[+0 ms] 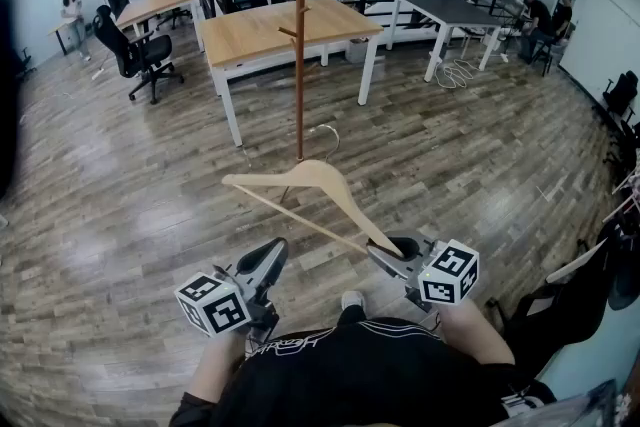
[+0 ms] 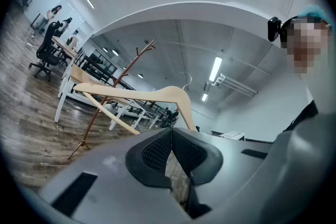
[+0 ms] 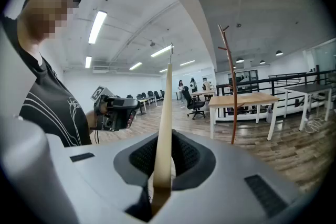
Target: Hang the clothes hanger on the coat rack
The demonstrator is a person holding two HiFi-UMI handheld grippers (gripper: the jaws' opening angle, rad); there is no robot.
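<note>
A pale wooden clothes hanger (image 1: 300, 180) with a metal hook (image 1: 325, 137) hangs in the air in front of me, tilted, its right end low. My right gripper (image 1: 395, 255) is shut on that right end. In the right gripper view the hanger (image 3: 165, 113) stands edge-on between the pads (image 3: 181, 157). My left gripper (image 1: 268, 260) is held to the left of the hanger, apart from it, shut with nothing in it. The brown coat rack (image 1: 299, 35) stands on the floor just beyond the hanger. It also shows in the left gripper view as the coat rack (image 2: 115, 92) behind the hanger (image 2: 157, 96).
A wooden table (image 1: 290, 30) stands behind the rack and a dark table (image 1: 450, 10) at the back right. Office chairs (image 1: 135, 50) and people are at the far left. Dark garments hang at the right edge (image 1: 600, 285). Wood floor lies around the rack.
</note>
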